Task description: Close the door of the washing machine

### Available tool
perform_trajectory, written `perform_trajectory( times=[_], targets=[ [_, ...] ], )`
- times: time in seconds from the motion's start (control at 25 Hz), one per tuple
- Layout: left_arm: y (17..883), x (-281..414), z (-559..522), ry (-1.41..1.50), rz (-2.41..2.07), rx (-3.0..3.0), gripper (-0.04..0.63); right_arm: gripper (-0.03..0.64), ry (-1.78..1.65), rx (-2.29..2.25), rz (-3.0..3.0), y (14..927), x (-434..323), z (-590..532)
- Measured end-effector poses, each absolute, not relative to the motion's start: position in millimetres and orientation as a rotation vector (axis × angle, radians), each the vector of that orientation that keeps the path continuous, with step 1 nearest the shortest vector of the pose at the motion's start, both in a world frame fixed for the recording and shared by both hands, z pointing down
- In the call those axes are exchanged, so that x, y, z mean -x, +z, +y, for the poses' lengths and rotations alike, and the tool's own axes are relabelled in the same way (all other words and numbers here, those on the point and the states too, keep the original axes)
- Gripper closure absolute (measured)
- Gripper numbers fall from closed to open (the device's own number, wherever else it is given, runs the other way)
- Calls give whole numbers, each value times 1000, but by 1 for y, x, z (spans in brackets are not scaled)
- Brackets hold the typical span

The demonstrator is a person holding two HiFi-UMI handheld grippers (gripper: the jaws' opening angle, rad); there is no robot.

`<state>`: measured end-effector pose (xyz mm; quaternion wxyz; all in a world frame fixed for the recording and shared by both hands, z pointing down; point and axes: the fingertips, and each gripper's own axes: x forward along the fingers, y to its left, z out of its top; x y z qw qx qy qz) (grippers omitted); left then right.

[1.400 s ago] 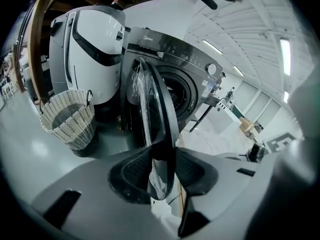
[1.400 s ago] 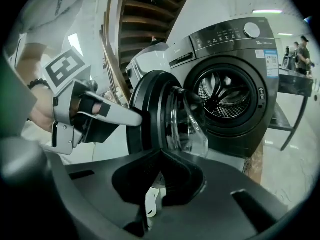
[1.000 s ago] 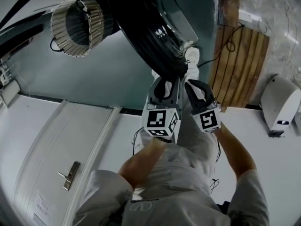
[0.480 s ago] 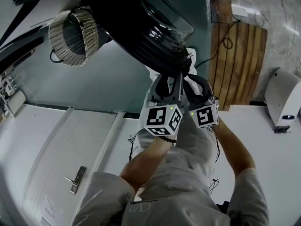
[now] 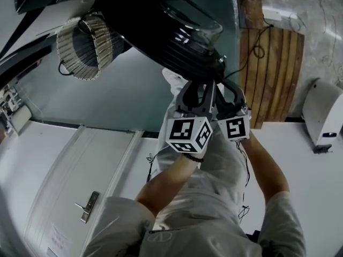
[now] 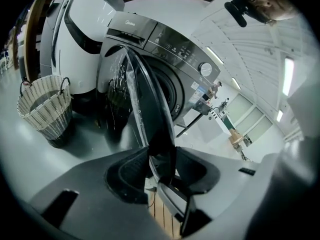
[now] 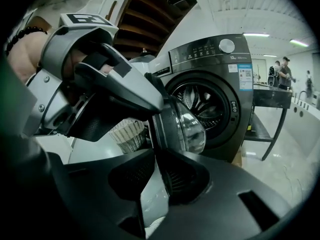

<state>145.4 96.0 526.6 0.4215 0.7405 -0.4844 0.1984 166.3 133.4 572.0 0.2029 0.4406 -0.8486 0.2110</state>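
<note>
The washing machine (image 6: 172,54) stands with its round black glass door (image 5: 187,36) swung open; its drum opening (image 7: 207,106) is uncovered. My left gripper (image 5: 195,85) straddles the door's free rim (image 6: 150,119), and its jaws are opening, with a gap beside the rim. My right gripper (image 5: 228,88) sits right beside it on the same rim (image 7: 177,126). Its jaws are closing around the rim, with floor still showing past one pad. The left gripper (image 7: 115,94) fills the left of the right gripper view.
A woven laundry basket (image 5: 86,39) stands on the floor beside the machine. A wooden pallet (image 5: 273,74) and a white appliance (image 5: 321,114) lie to the right. A metal table (image 7: 272,96) and people (image 7: 286,71) are beyond the machine.
Both grippers have shifted up and to the right in the head view, staying on the door's rim. The right gripper has drawn in close against the left one.
</note>
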Motion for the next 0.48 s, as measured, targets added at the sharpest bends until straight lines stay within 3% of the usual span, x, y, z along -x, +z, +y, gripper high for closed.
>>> perform_trajectory(
  times=[0.36,0.48],
  targets=[
    [520,-165,85,415,-1085,-1980,427,535,544,-1266,-2400,569,-189,114],
    [513,-169,87,427,-1027,-2069,456,534,540,-1283,-2407,566,-193,110]
  ],
)
